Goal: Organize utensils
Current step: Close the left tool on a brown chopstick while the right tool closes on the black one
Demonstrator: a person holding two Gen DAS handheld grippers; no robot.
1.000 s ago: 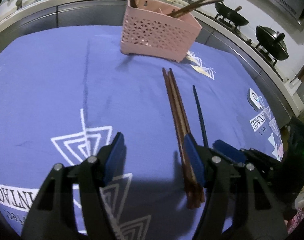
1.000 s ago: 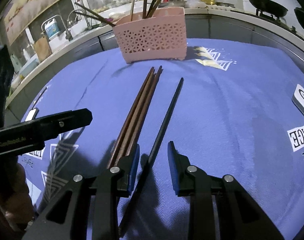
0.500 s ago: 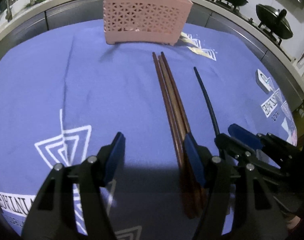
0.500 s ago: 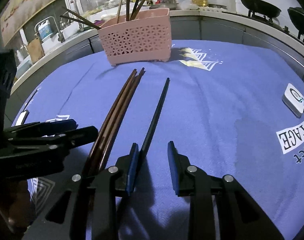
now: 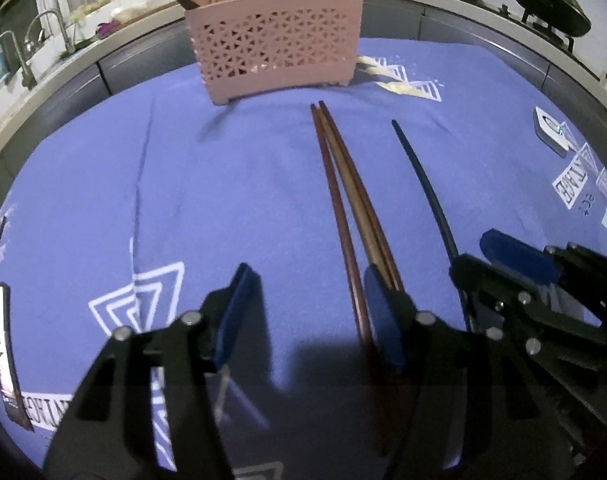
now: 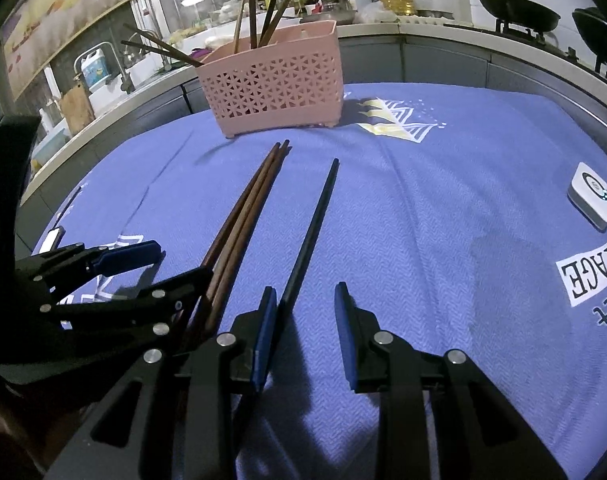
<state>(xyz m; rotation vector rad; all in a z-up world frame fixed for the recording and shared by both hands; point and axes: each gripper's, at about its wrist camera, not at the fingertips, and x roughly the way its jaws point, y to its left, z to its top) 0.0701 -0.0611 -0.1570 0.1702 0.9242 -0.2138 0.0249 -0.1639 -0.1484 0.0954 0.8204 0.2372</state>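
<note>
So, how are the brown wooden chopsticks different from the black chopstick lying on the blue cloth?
The brown wooden chopsticks are reddish-brown, while the black chopstick is black. The brown ones lie bunched together, touching; the black one lies alone, apart from them. The brown ones lie nearer the left gripper, whose fingers are closing; the black one runs between the right gripper's fingers. Both lie flat, tips toward the pink plastic basket.

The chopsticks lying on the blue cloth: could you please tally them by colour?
Brown chopsticks: 3
Black chopstick: 1
Total: 4
</note>
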